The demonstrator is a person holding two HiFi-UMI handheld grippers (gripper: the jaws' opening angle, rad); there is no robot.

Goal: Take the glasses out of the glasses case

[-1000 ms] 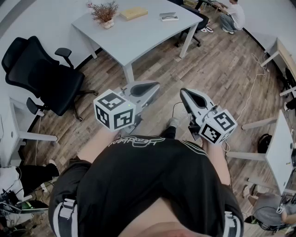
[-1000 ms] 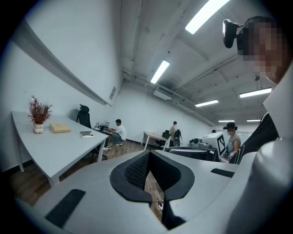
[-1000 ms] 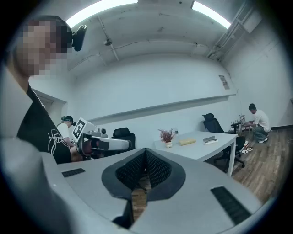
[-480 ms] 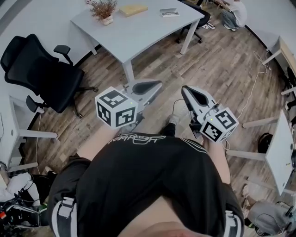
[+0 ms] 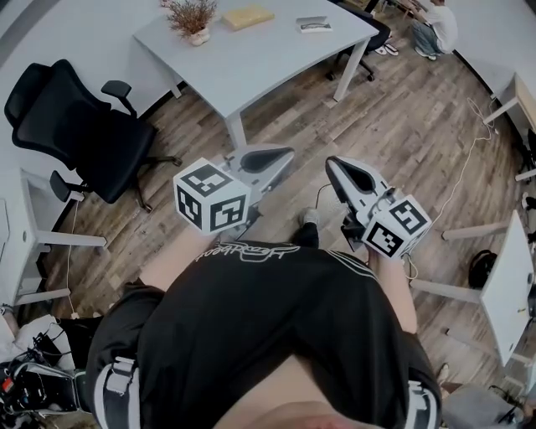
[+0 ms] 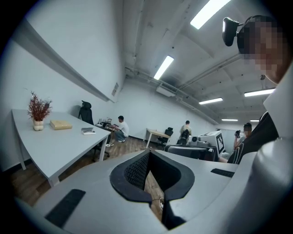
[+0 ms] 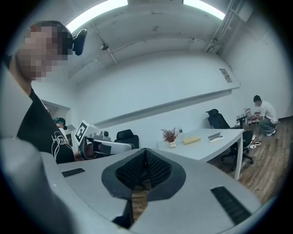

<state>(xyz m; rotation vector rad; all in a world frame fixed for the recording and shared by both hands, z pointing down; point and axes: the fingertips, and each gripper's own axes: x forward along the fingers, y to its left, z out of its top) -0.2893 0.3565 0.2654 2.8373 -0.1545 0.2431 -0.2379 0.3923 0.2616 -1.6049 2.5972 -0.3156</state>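
Observation:
No glasses case can be told for sure. On the grey table [image 5: 251, 63] ahead lie a flat yellow box [image 5: 248, 16] and a small grey flat item [image 5: 312, 23]; the same box [image 6: 60, 124] and grey item [image 6: 88, 130] show in the left gripper view. My left gripper [image 5: 283, 155] is held at waist height, well short of the table, its jaws closed with nothing between them [image 6: 149, 154]. My right gripper [image 5: 332, 165] hangs beside it, also shut and empty [image 7: 145, 151]. Both point toward the table.
A potted dried plant [image 5: 193, 20] stands at the table's far left corner. A black office chair [image 5: 79, 134] is to the left. Another white desk [image 5: 512, 281] stands at the right. A person [image 5: 435, 25] sits beyond the table. Wooden floor lies between me and the table.
Both grippers keep the same pose, shut and empty. The head view has drifted slightly, so the table sits a little further right in the picture.

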